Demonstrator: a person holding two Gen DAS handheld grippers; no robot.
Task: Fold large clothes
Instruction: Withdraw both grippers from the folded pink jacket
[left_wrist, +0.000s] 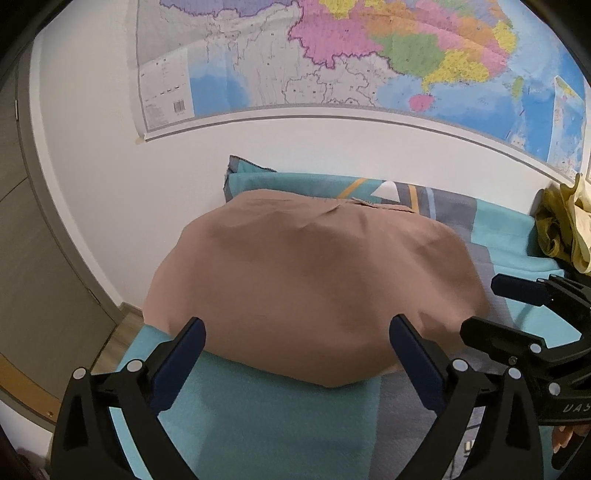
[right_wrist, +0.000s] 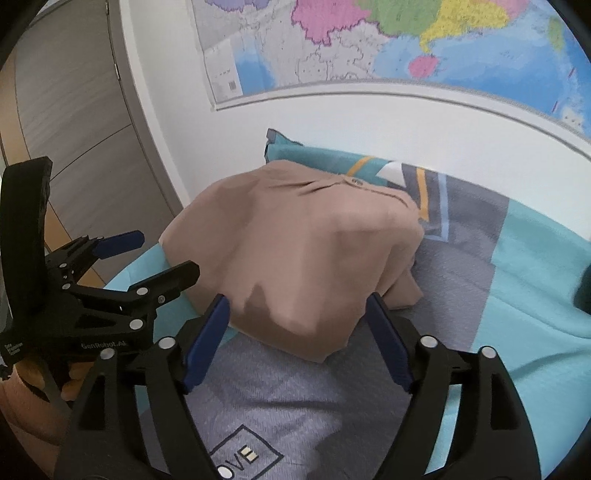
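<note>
A tan garment (left_wrist: 310, 284) lies folded in a thick bundle on the bed, near the wall; it also shows in the right wrist view (right_wrist: 295, 251). My left gripper (left_wrist: 297, 332) is open and empty, its blue-padded fingers (left_wrist: 184, 354) spread just in front of the bundle's near edge. My right gripper (right_wrist: 297, 314) is open and empty too, jaws wide at the bundle's near corner. The right gripper shows at the right edge of the left wrist view (left_wrist: 495, 306), and the left gripper at the left of the right wrist view (right_wrist: 162, 254).
The bed has a teal and grey blanket (left_wrist: 266, 417) with a printed panel (right_wrist: 243, 458). A yellow-green cloth heap (left_wrist: 565, 225) lies at the far right. A large wall map (left_wrist: 332, 59) hangs above. A wooden door (right_wrist: 74, 110) and floor are at the left.
</note>
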